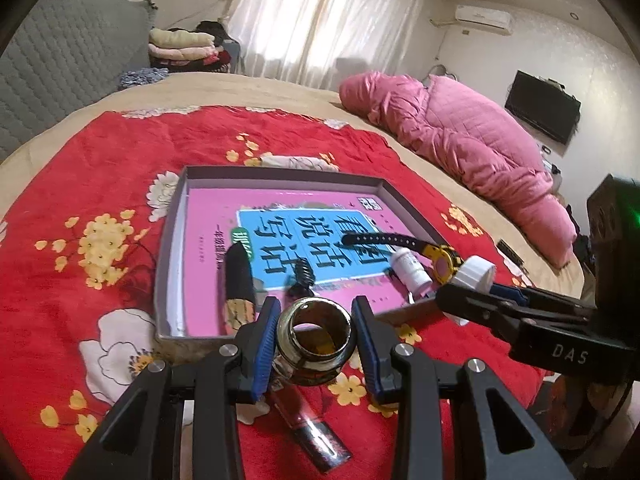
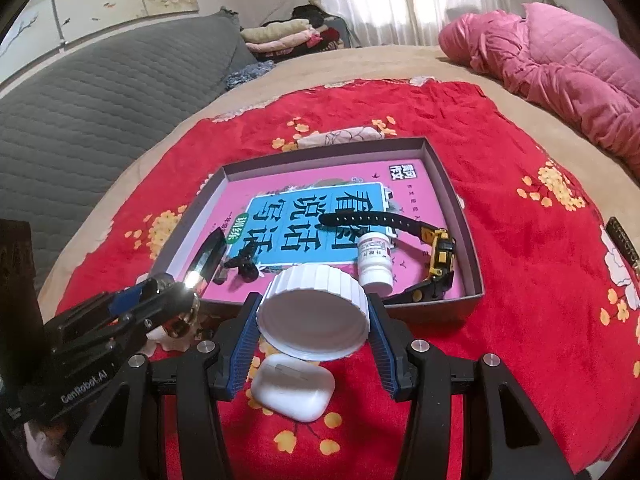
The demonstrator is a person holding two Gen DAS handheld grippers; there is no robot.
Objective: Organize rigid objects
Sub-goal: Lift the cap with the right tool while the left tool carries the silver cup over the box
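Observation:
My left gripper (image 1: 315,308) is shut on a small shiny metal jar (image 1: 314,336), held mouth-up just in front of the near wall of the grey tray (image 1: 176,216). My right gripper (image 2: 314,304) is shut on a white ribbed cap (image 2: 316,312), also held at the tray's near edge. In the tray a pink book (image 2: 404,184) carries a yellow-black watch (image 2: 440,252), a white pill bottle (image 2: 374,260), a black hair clip (image 2: 242,264) and a black pointed case (image 2: 208,256). A white earbud case (image 2: 294,388) lies on the red cloth under the right gripper.
A dark shiny tube (image 1: 320,440) lies on the red floral cloth (image 1: 100,168) below my left gripper. A pink quilt (image 1: 460,136) is heaped at the bed's far right. A grey padded headboard (image 2: 100,112) stands left. A dark bar (image 2: 624,240) lies at the cloth's right.

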